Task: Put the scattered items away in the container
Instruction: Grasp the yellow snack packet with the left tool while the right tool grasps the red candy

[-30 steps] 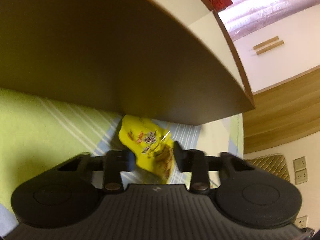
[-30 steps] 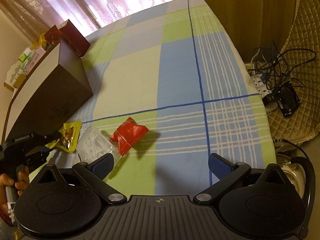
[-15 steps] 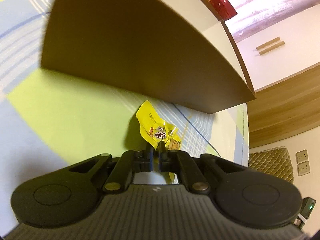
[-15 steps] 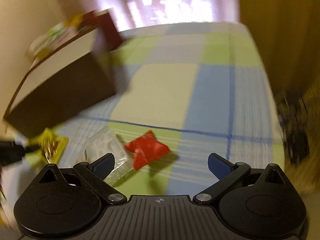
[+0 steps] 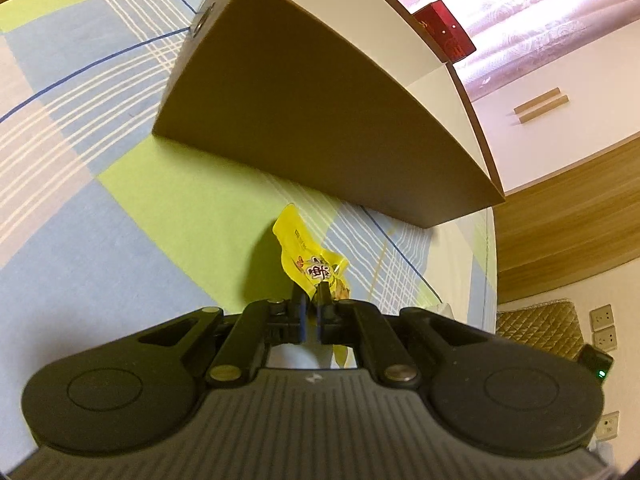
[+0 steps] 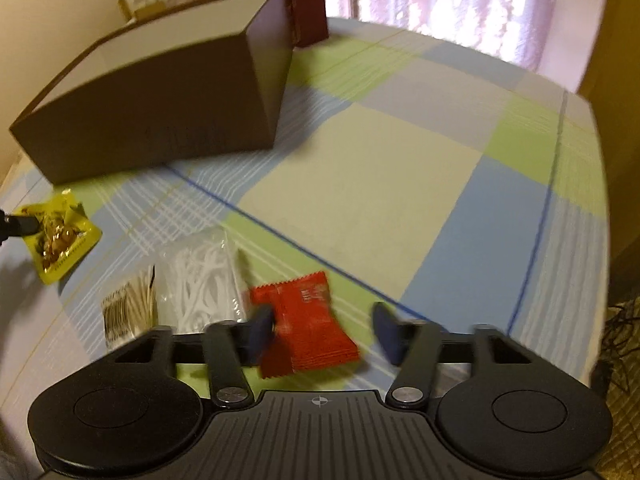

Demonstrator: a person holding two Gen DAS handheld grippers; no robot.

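Observation:
My left gripper [image 5: 312,304] is shut on a corner of the yellow snack packet [image 5: 308,256], which hangs just above the checked cloth in front of the brown box [image 5: 320,120]. In the right wrist view the same yellow packet [image 6: 60,236] shows at the far left, with the left gripper's tip [image 6: 14,227] on it. My right gripper [image 6: 322,330] straddles the red snack packet [image 6: 308,320] lying on the cloth. Its jaws are closing; the left pad is at the packet's edge and the right pad stands apart from it. The brown box [image 6: 160,120] sits at the back left.
A clear bag of white pieces [image 6: 204,276] and a bag of cotton swabs [image 6: 128,308] lie left of the red packet. A dark red box [image 6: 308,8] stands behind the brown box. The checked cloth [image 6: 400,184] stretches to the right, and its edge drops off at the far right.
The left gripper shut on the yellow packet and drew it back from the box. The right gripper rolled, sank over the red packet, and its jaws narrowed.

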